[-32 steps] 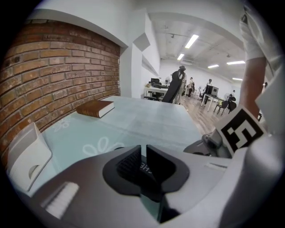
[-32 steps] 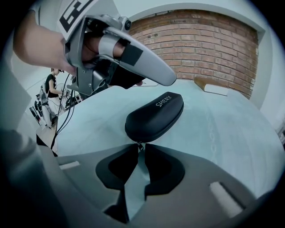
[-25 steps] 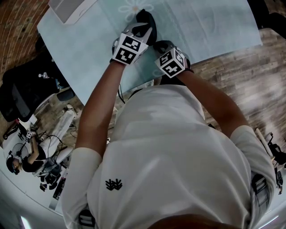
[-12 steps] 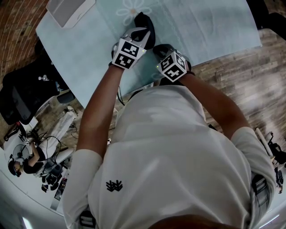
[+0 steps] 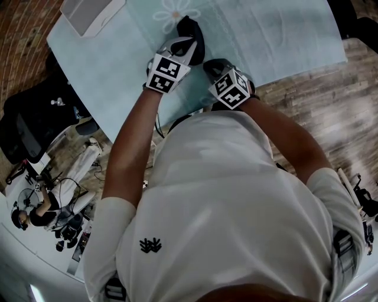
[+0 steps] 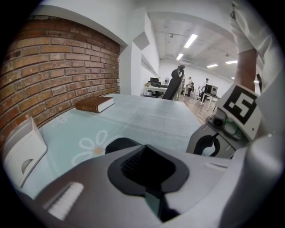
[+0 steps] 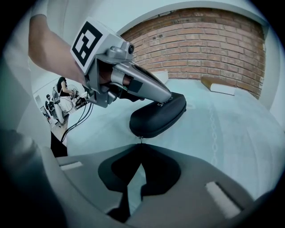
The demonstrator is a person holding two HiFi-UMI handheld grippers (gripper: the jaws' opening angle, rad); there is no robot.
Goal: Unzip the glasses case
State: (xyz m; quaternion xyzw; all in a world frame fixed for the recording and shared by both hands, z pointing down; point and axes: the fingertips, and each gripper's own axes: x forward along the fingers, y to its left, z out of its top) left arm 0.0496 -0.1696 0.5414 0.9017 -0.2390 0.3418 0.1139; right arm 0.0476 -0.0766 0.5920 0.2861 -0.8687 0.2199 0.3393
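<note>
The black glasses case (image 7: 158, 115) lies on the pale blue tablecloth (image 7: 231, 129), its near end toward my right gripper. My left gripper (image 7: 165, 97) is shut, and its fingers rest on top of the case. My right gripper (image 7: 140, 143) is shut at the case's near end, pinching the small zipper pull (image 7: 140, 138). In the head view the case (image 5: 192, 28) shows just past my left gripper (image 5: 188, 42), with my right gripper (image 5: 212, 63) close beside it. From the left gripper view only a dark edge of the case (image 6: 119, 143) shows beyond the shut jaws.
A white box (image 5: 88, 12) stands at the table's far left corner. A brown book (image 6: 94, 104) lies further back by the brick wall. The table's near edge (image 5: 177, 112) runs right below the grippers, with wooden floor (image 5: 319, 88) beyond it.
Both grippers have shifted slightly away from the body, and both have stayed on the case.
</note>
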